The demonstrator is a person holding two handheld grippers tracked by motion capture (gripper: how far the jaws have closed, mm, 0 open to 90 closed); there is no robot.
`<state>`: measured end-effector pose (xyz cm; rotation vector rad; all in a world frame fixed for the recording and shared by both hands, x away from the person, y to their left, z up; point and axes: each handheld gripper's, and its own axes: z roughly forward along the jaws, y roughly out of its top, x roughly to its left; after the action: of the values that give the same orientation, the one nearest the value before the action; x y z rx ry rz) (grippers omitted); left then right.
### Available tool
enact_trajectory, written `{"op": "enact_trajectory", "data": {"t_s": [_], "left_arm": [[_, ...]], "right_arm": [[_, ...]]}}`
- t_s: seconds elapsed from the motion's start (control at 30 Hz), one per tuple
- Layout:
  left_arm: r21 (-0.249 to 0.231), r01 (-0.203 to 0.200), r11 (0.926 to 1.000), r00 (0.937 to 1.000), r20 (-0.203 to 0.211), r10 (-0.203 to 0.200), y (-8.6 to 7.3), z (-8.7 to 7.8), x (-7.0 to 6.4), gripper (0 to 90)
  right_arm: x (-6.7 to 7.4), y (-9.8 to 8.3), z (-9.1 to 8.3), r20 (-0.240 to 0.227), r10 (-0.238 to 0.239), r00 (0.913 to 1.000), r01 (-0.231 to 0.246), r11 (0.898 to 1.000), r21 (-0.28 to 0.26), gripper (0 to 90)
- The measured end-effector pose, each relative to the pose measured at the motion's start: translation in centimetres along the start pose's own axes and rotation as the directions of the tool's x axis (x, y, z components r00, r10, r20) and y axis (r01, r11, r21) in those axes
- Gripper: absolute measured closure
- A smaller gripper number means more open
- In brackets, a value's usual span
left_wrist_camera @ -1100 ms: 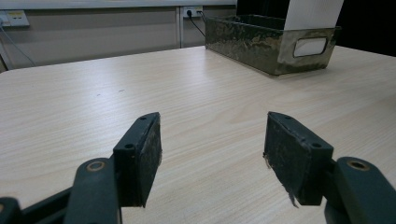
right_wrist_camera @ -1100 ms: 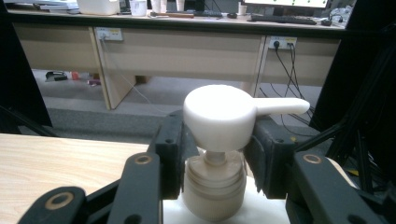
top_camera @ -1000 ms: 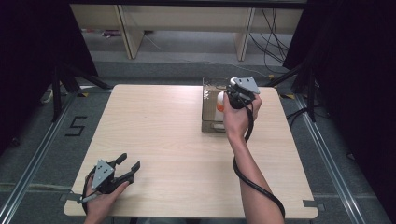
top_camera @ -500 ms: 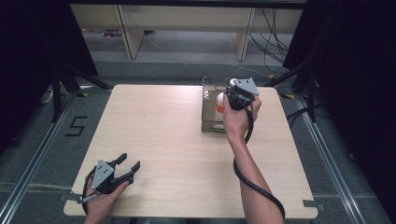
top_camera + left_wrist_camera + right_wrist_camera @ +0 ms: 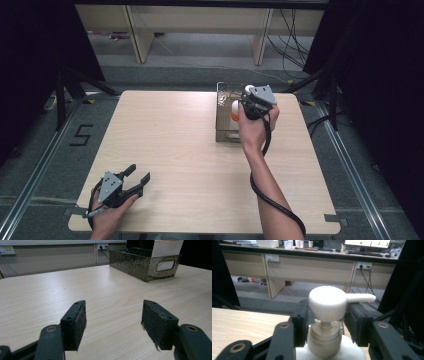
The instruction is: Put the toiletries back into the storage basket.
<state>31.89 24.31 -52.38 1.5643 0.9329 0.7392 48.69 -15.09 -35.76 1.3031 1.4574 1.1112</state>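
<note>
With our right gripper (image 5: 325,322) just opened off the pump bottle (image 5: 329,340) in the metal bin (image 5: 223,117), lifting carelessly could snag its pump head (image 5: 329,302) and tip it.

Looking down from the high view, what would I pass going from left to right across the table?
Left gripper, open and held low near the front edge → bare table top → metal bin → white pump bottle standing in the bin, with the right gripper at its pump head.

A light wooden table (image 5: 175,145) stands on grey floor (image 5: 45,165) marked "5" (image 5: 80,135); pale cabinets (image 5: 200,20) line the back.
</note>
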Motion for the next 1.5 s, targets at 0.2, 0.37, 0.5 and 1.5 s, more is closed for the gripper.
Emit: {"op": "enact_trajectory", "data": {"t_s": [0.2,0.37,0.5,1.5], "left_arm": [[-0.001,0.001,1.0000,1.0000,0.000,-0.001,0.0,0.0,0.0,36.2],[-0.002,0.002,1.0000,1.0000,0.001,-0.002,0.0,0.0,0.0,36.1],[0.000,0.001,1.0000,1.0000,0.000,-0.001,0.0,0.0,0.0,36.1],[-0.008,-0.001,1.0000,1.0000,-0.002,0.001,0.0,0.2,0.0,36.1]], "right_arm": [[-0.5,-0.2,-0.4,-0.008,-0.005,1.0000,0.005,1.000,-0.024,48.6],[-0.7,-0.2,-1.0,-0.029,0.006,0.9996,-0.006,1.000,-0.022,47.6],[-1.0,-0.5,-1.6,-0.043,0.007,0.9991,-0.008,1.000,-0.020,47.7],[-5.8,-6.1,-6.2,-0.129,0.006,0.9916,0.002,0.998,0.060,49.2]]}}
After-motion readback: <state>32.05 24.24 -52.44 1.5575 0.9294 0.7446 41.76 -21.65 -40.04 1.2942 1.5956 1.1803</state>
